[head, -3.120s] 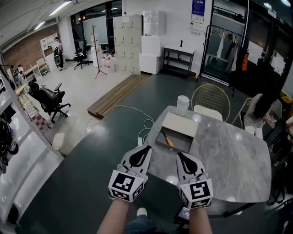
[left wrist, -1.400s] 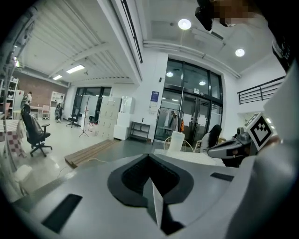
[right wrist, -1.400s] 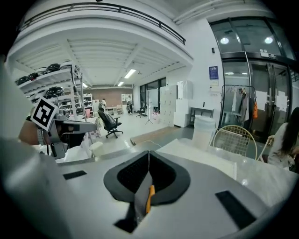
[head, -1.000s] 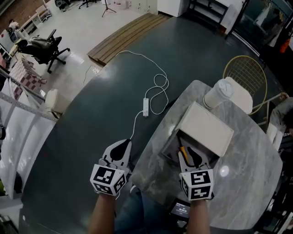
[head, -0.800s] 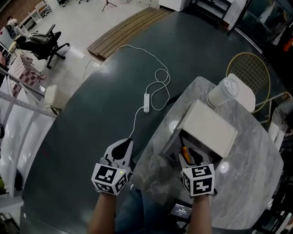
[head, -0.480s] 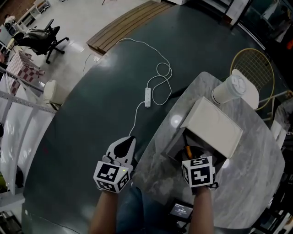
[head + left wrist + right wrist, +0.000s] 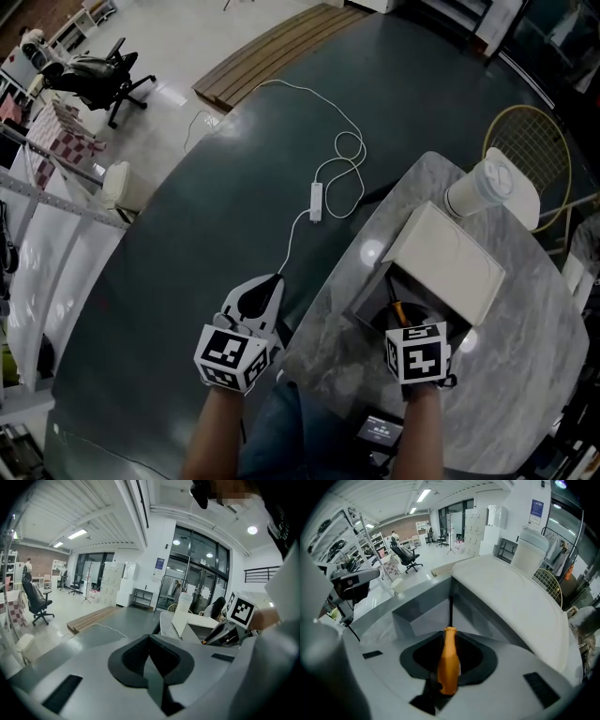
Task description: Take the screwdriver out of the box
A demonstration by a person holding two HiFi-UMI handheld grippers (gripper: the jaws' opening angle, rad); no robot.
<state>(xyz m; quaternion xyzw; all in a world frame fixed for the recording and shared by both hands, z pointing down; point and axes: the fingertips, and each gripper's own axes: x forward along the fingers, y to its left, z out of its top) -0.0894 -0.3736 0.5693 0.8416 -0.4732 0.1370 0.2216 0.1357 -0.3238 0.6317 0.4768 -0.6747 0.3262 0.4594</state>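
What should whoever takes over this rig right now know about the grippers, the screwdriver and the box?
Left gripper: shut, empty, held beside the table, over the floor.
Right gripper: down in the open box; its jaws have just been closing and now grip the orange handle of the screwdriver.
Screwdriver: inside the box, not yet lifted.
Done: reach and grip.
Left: lift the screwdriver out of the box.
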